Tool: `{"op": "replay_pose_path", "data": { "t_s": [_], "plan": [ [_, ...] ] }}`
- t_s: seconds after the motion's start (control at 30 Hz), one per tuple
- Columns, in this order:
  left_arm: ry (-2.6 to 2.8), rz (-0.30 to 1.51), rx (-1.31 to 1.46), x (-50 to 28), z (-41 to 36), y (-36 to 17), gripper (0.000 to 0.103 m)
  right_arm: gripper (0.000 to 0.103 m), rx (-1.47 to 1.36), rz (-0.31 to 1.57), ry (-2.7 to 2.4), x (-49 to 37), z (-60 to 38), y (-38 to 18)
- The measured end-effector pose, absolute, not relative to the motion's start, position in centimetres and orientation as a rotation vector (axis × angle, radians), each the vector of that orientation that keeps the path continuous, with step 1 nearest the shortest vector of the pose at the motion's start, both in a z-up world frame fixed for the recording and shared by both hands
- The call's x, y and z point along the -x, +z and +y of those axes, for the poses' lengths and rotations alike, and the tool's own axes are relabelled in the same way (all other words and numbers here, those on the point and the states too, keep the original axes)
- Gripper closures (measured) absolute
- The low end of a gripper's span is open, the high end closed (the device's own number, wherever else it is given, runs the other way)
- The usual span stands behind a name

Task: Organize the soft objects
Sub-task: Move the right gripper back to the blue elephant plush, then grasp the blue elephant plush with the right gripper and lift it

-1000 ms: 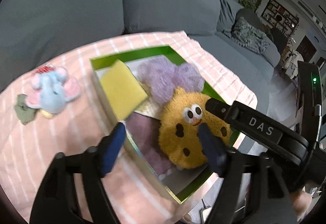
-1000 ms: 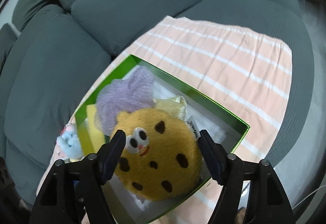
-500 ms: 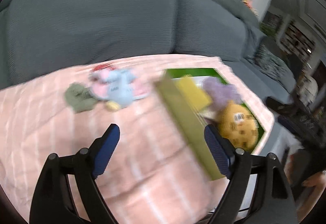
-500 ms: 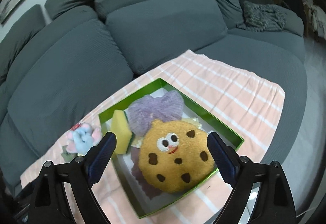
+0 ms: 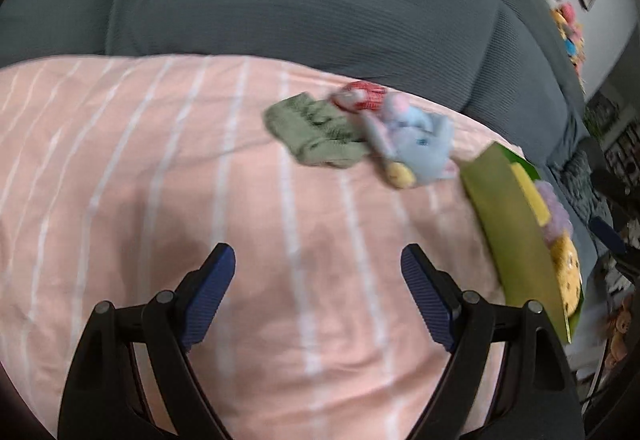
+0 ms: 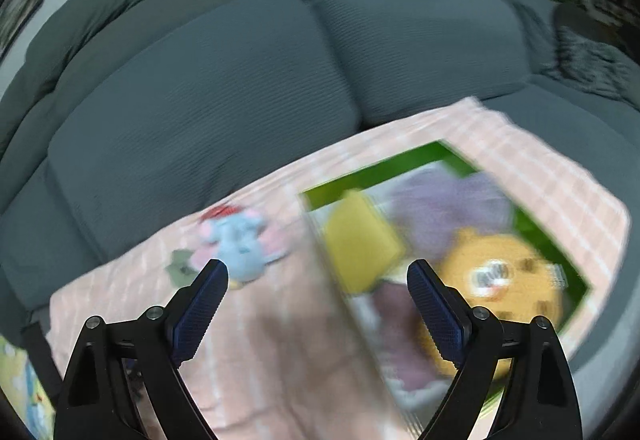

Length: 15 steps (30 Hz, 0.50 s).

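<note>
A green box (image 6: 448, 155) on the pink striped blanket (image 5: 200, 179) holds a cookie plush (image 6: 496, 280), a purple puff (image 6: 448, 203) and a yellow sponge (image 6: 360, 240). The box (image 5: 508, 228) sits at the right edge of the left wrist view. Left of it lie a blue elephant plush (image 5: 420, 147), a green sock (image 5: 312, 127) and a red item (image 5: 360, 95). My left gripper (image 5: 318, 268) is open and empty above bare blanket. My right gripper (image 6: 318, 280) is open and empty, above the box's left side. The elephant plush (image 6: 240, 240) shows there too.
Grey sofa cushions (image 6: 240, 79) rise behind the blanket. Stuffed toys (image 5: 568, 27) sit on the sofa back at far right. A grey throw (image 6: 592, 67) lies on the right seat.
My left gripper has swung left, away from the box, and now faces the elephant and sock. My right gripper has pulled back from the cookie plush and shifted left. Both views are blurred.
</note>
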State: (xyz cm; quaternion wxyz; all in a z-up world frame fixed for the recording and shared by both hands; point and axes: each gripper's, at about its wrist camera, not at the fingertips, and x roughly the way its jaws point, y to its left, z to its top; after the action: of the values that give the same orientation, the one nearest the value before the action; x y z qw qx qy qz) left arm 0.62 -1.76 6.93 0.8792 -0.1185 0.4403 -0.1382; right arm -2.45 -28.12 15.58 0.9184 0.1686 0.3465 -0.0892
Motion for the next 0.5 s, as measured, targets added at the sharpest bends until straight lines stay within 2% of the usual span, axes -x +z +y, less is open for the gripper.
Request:
{"op": "replay_pose_path", "data": {
  "t_s": [0.23,0.5],
  "plan": [
    [-0.223,0.971,0.32,-2.6,0.8,3.8,0.019,0.011,-0.356,0.854,-0.05,-6.5,-23.5,11.7],
    [-0.2,0.935,0.295,-2.0,1.0,4.8,0.019,0.011,-0.267,0.954,-0.085,-13.2,-21.3,7.5]
  ]
}}
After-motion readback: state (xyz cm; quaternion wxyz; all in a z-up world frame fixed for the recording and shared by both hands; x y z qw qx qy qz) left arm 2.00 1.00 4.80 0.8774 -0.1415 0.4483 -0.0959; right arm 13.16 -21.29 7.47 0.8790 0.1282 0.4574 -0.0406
